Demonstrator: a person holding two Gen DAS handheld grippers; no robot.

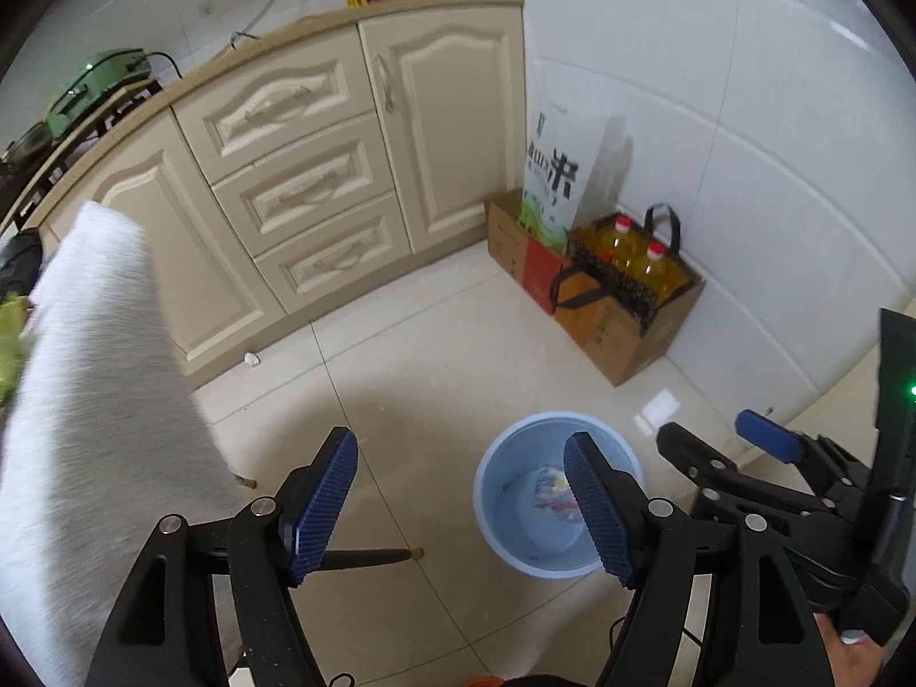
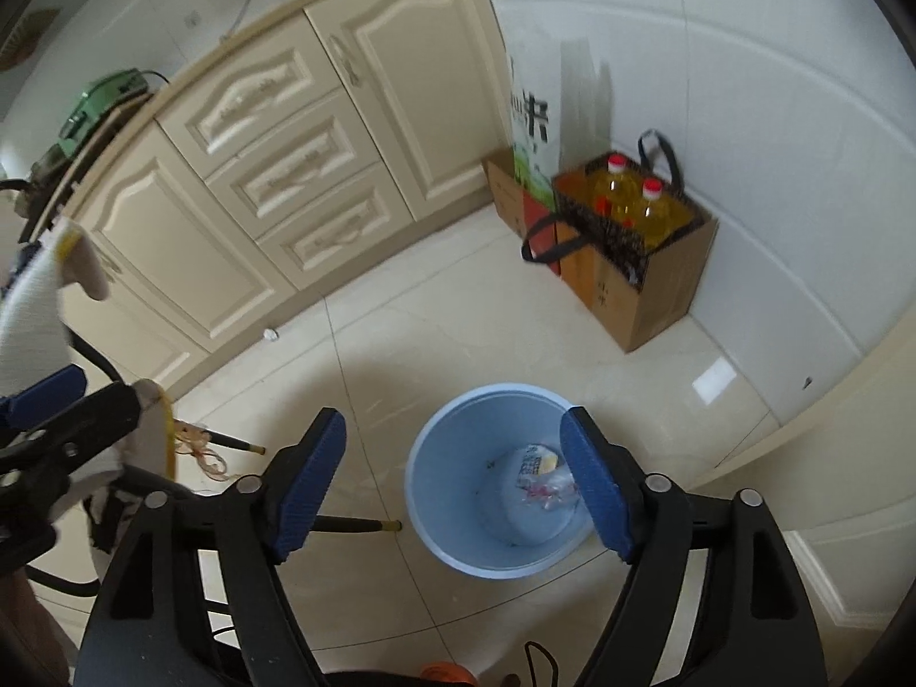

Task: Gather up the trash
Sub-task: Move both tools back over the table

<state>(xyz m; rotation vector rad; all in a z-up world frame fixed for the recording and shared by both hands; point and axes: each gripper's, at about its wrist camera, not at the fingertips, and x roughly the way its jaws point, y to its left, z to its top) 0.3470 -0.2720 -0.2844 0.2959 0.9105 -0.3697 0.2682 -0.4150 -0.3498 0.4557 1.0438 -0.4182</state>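
Both grippers hang above a tiled kitchen floor [image 1: 435, 355], looking down at a light blue plastic bin [image 2: 435, 492]. The left gripper [image 1: 461, 506] has its jaws spread wide with nothing between the blue ribbed pads; the right gripper [image 2: 452, 484] is likewise wide open and holds nothing. In the left wrist view the right gripper shows at the right edge, close beside the left one.

The bin stands on the floor below the right-hand pads of both grippers. At its bottom lies a crumpled clear wrapper [image 2: 541, 475] with printed lettering and some red and yellow on it. A small white crumpled scrap of paper [image 1: 252, 359] lies on the floor against the base of the cream cabinet [image 1: 297, 172], well apart from the bin.

Against the white tiled wall stand cardboard boxes [image 1: 624, 338], one carrying a bag with two red-capped oil bottles [image 1: 641, 263], and a rice sack [image 1: 549, 183] rises from the box beside it. Bottles and packets crowd the counter [image 1: 412, 3] above.
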